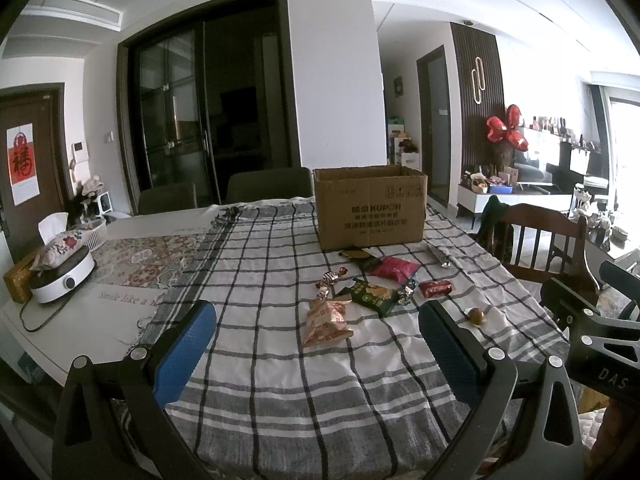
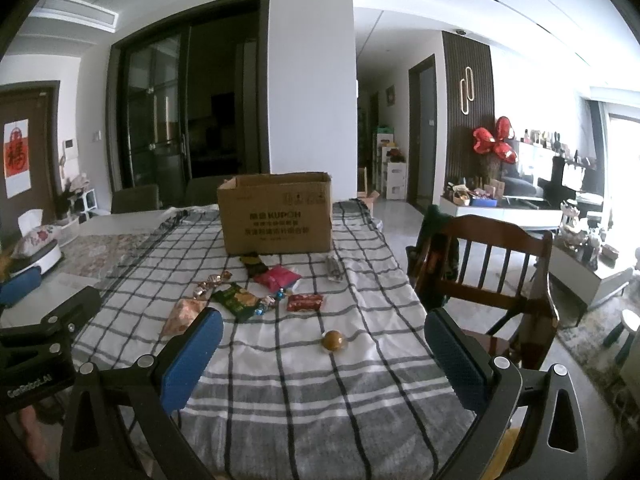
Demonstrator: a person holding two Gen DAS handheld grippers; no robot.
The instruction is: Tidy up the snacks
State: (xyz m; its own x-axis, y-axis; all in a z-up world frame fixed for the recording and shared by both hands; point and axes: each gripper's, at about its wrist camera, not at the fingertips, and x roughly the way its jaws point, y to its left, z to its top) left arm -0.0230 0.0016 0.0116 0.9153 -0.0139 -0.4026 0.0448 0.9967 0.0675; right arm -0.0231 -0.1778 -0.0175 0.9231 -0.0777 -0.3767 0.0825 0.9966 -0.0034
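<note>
Both grippers are held open, empty. The round brown snack lies ahead, between the right gripper fingers; the left gripper is farther.

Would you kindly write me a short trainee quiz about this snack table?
1. True or false: the box stands with its top open.
2. Which snack lies nearest the right gripper: A) pink pouch, B) round brown sweet, C) green packet?
3. Fill in: the left gripper has its jaws ____.

Key: 1 true. 2 B. 3 open, holding nothing; the right one's are open too.
</note>
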